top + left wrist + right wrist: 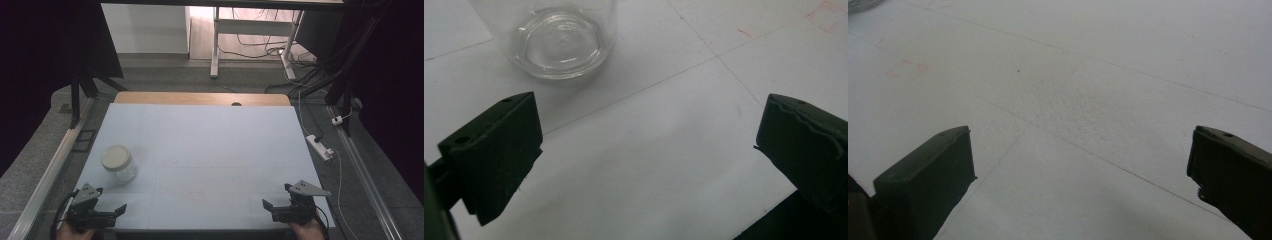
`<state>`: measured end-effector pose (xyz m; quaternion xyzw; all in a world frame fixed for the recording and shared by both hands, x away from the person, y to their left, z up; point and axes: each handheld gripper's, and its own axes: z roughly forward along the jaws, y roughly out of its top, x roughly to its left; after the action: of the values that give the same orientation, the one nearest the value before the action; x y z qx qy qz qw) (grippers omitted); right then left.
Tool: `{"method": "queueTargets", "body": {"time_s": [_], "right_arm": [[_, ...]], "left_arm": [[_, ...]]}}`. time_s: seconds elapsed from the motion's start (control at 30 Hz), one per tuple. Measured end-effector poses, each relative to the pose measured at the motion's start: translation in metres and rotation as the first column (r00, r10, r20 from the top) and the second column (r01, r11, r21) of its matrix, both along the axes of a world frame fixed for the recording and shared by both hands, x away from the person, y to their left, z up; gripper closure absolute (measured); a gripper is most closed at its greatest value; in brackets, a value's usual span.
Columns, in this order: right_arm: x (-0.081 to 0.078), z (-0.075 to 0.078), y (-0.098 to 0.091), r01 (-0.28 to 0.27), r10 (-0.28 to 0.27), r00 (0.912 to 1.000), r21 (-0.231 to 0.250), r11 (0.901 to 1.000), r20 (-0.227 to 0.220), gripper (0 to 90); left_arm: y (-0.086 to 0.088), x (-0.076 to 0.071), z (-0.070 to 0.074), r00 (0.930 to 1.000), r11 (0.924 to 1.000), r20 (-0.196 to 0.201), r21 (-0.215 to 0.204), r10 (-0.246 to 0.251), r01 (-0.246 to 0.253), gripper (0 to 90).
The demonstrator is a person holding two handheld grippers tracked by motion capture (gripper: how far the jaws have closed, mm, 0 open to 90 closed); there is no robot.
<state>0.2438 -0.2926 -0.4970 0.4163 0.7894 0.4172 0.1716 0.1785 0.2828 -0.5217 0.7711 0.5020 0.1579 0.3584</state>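
Note:
A clear glass jar (120, 164) with a pale round lid stands upright on the left part of the white table sheet (200, 150). My left gripper (107, 204) rests at the near left corner, a short way in front of the jar, open with nothing between its jaws. In the left gripper view the jar's glass base (560, 42) sits beyond my left gripper (649, 137), apart from both jaws. My right gripper (277, 200) lies at the near right edge, open and empty. In the right gripper view my right gripper (1080, 165) faces bare white sheet.
A wooden desk edge (200, 98) with a cable hole shows beyond the sheet. A power strip (320, 146) and cables lie on the floor at the right. A white desk frame (216, 45) stands at the back. Metal rails run along both sides.

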Motion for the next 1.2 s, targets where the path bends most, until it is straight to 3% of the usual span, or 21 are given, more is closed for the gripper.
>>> {"method": "queueTargets", "body": {"time_s": [0.93, 1.2], "right_arm": [[0.0003, -0.0003, 0.0014, -0.032, 0.032, 0.9994, -0.003, 0.9995, -0.010, 0.0], [0.0005, -0.0005, 0.0027, -0.044, 0.044, 0.9989, -0.011, 0.9990, -0.012, 0.0]], "left_arm": [[0.0019, 0.0016, -0.0004, 0.9998, 0.9997, -0.019, -0.023, -0.001, 0.000, 0.0], [0.0074, 0.0017, 0.0016, 1.0000, 0.9968, -0.002, -0.080, 0.007, -0.007, 0.0]]}}
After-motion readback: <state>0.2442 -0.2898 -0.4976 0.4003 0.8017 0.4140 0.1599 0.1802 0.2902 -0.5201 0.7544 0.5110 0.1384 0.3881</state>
